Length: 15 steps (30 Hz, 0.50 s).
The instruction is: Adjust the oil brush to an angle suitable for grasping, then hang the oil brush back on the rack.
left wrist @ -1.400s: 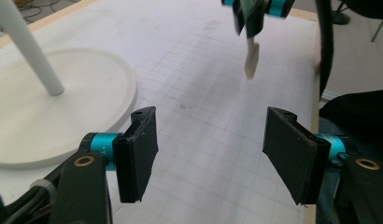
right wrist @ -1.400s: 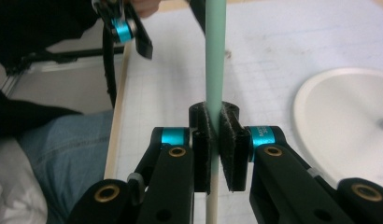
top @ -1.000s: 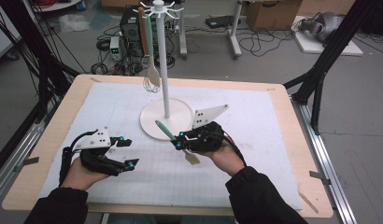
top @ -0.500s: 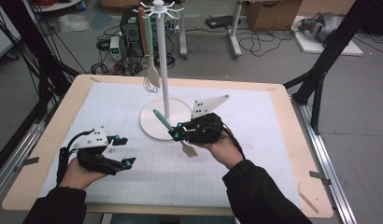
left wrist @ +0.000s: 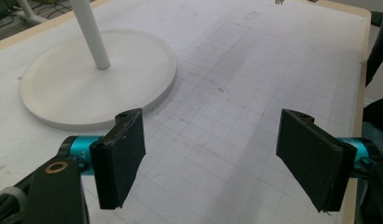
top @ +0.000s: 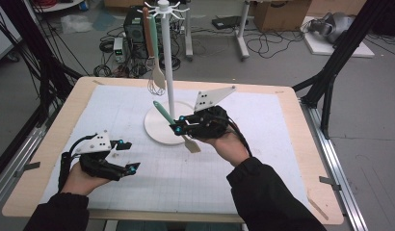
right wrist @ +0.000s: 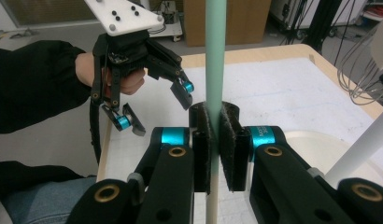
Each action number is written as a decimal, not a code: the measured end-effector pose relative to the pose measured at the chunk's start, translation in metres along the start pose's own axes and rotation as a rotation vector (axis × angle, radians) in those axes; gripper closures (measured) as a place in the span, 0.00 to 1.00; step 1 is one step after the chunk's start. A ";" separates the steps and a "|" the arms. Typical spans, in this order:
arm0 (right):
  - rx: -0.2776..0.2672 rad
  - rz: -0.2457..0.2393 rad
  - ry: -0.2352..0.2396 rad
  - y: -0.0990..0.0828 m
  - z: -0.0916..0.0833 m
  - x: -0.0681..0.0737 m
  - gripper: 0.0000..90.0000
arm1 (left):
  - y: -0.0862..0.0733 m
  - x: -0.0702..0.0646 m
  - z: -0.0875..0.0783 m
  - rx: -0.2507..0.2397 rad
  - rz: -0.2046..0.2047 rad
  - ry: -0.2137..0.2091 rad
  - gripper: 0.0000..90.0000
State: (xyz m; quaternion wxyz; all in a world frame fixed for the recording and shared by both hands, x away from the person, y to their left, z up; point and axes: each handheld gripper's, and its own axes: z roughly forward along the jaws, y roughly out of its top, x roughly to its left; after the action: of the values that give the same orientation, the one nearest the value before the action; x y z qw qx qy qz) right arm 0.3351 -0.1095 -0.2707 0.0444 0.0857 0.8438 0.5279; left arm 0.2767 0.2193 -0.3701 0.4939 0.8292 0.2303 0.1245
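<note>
Here, my left gripper (top: 125, 156) idles with jaws apart while my right gripper (top: 178, 124) clamps the spatula (top: 172, 126).

My left one hovers low over the white mat (top: 118, 110), nothing between its pads. Rightward, the spatula's green handle (right wrist: 215, 51) runs through my right jaws, blade slanting down just beside the stand's round base (top: 157, 127), near its pole (top: 167, 67).

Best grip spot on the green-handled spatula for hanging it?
Mid-handle, as the right gripper has it: pads clamp the thin green handle from both sides. That leaves the top end free to reach the stand hooks, and the blade hangs clear below.
</note>
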 end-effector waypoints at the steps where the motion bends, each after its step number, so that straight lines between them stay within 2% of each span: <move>1: 0.000 -0.001 -0.002 0.000 0.000 0.000 0.93 | 0.000 0.000 0.000 0.000 0.000 0.000 0.27; 15: -0.024 0.017 -0.011 0.002 0.001 -0.005 0.93 | -0.001 0.002 -0.001 0.001 -0.002 0.002 0.27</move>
State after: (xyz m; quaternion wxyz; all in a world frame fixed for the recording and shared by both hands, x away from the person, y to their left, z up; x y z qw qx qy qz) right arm 0.3406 -0.1091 -0.2689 0.0455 0.0950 0.8366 0.5377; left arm 0.2776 0.2212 -0.3707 0.4936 0.8290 0.2314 0.1247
